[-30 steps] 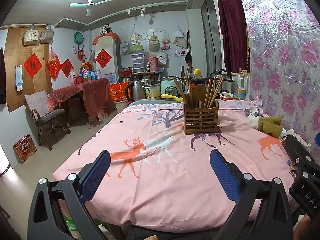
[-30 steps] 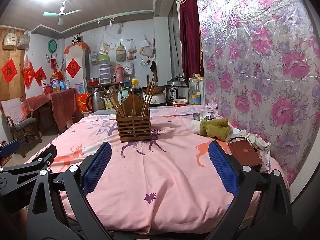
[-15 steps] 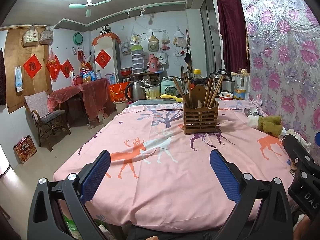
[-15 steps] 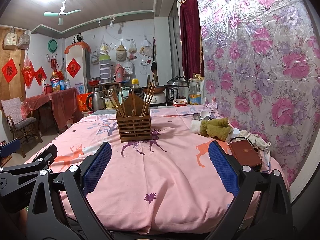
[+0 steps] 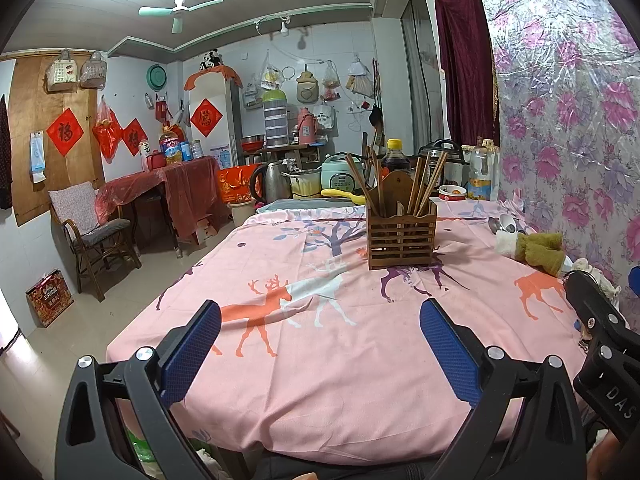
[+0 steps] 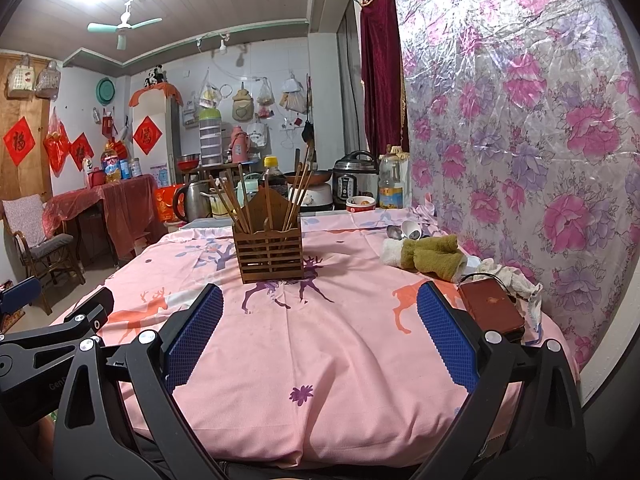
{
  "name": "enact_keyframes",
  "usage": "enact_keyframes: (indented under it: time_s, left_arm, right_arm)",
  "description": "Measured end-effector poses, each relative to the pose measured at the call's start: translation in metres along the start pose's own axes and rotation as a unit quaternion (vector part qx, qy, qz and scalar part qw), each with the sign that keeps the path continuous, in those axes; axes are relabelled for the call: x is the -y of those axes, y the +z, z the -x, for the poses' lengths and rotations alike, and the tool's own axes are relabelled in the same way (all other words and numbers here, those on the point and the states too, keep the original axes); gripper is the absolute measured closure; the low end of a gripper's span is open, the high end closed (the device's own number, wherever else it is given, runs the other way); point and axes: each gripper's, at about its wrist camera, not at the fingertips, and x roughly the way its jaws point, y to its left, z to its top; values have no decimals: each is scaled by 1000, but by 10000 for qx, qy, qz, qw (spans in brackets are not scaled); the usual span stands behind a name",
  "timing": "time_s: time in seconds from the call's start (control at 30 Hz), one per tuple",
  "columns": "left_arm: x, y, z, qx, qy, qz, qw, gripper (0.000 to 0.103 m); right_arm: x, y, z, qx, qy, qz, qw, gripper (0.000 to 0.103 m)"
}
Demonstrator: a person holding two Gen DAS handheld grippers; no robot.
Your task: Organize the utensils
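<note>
Two tongs, left tongs (image 5: 320, 348) and right tongs (image 6: 320, 334), gaping wide, empty, chopstick holder (image 5: 401, 236) well ahead

We see a white tiled wall (image 5: 340, 64) hung with bags, a green ceiling fan (image 5: 180, 6), a wooden chair (image 5: 92, 236), a dark red curtain (image 6: 380, 72).

A utensil holder (image 6: 267, 251) stands on the counter (image 6: 320, 344), chopsticks (image 6: 298, 196) upright in it. Right of it lie a rolled towel (image 6: 430, 256) and, nearer, a phone (image 6: 490, 310). Behind it stand a kettle (image 6: 192, 200) and a cooker (image 6: 354, 184).
</note>
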Motion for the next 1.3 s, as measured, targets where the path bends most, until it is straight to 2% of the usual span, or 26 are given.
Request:
enact_keyframes:
  time_s: [0.53, 1.3]
  left_arm:
    - [1, 3, -11, -120, -17, 13, 9999, 5]
    - [2, 29, -103, -590, 101, -50, 9982, 5]
  right_arm:
    - [0, -4, -23, -119, 74, 104, 9998, 9]
    - [-12, 15, -112, -441, 31, 240, 9987, 9]
